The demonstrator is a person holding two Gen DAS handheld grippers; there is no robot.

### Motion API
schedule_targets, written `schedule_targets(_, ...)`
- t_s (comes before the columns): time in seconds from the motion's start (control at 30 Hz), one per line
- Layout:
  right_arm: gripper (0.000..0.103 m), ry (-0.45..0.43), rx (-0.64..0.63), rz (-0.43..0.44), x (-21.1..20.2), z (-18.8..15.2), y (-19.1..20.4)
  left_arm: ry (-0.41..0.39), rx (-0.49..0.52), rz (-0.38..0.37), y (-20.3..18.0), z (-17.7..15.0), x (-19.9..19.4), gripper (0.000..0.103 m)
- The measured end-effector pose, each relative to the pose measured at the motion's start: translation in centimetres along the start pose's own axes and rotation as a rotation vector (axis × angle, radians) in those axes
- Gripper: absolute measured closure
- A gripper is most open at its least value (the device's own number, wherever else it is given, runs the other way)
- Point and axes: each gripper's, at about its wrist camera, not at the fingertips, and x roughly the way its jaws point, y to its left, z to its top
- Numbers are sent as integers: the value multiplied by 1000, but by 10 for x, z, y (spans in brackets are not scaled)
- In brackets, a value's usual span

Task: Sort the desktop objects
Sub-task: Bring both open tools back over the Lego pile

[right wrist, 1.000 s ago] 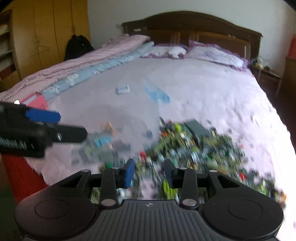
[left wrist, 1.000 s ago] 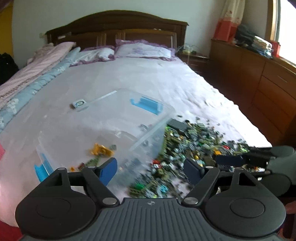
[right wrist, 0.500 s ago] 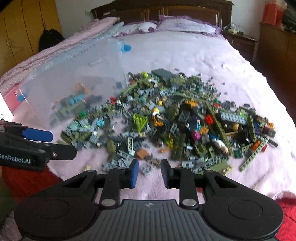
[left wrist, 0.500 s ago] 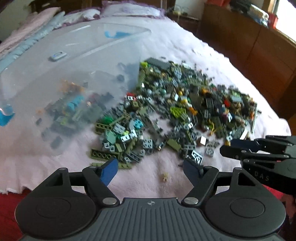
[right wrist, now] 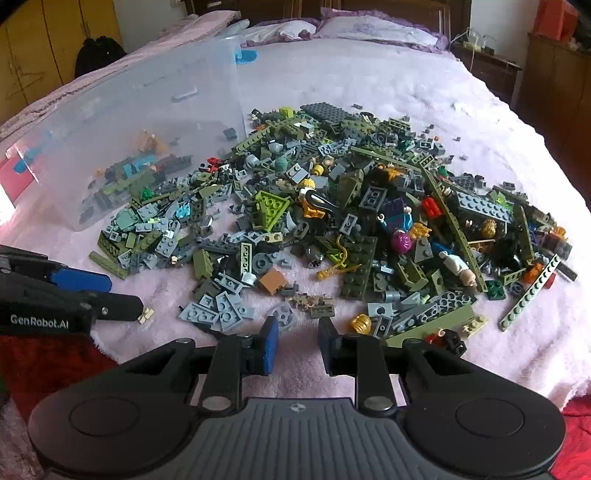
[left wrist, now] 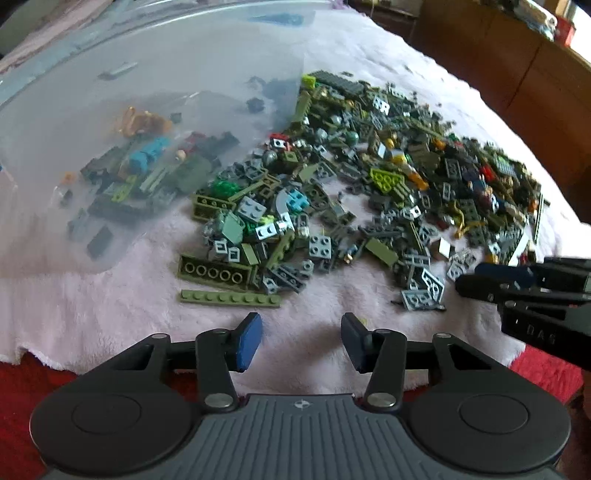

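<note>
A big pile of small building bricks [right wrist: 354,206], mostly grey and olive, lies on a pink blanket [right wrist: 424,92] on a bed. To its left stands a clear plastic bin [right wrist: 122,122] with several bricks inside. My left gripper [left wrist: 301,339] hovers low over bare blanket at the pile's near edge; its jaws are closing with nothing between them. In the right wrist view the left gripper [right wrist: 74,291] is at the left, and a tiny tan piece [right wrist: 146,315] lies by its tip. My right gripper [right wrist: 298,343] stands open with a narrow, empty gap, just short of grey plates [right wrist: 218,314].
A long olive plate [left wrist: 229,297] and an olive beam [left wrist: 214,273] lie nearest the left gripper. The right gripper [left wrist: 517,284] reaches in from the right edge of the left wrist view. Red floor covering [left wrist: 22,380] shows below the blanket's front edge. Pillows [right wrist: 369,29] and a headboard lie far back.
Both grippers have dropped and tilted down toward the pile's near edge, which now fills the views. The left jaws have narrowed a lot; the right jaws narrowed earlier and have held since.
</note>
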Motion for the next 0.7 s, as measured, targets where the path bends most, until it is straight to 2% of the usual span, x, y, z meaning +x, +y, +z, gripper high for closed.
schedule_targets(0.1,76,-4,4,2,2,-1,1,-18,-3,-8,3,-1,0,54)
schedule_targets(0.2,74,-7,8,1,3,-3,1,-32,11,-8,3,-1,2,59)
schedule_targets(0.47,74,-38,25,-4,1,-10,4,-51,4,65,7,-2,-2,61)
schedule_targets(0.6,72,-52,35,-4,4,-13,3,-53,-30,81,13,-2,1,55)
schedule_targets(0.7,70,-63,45,0,6,-14,3,-60,10,99,9,-1,12,52)
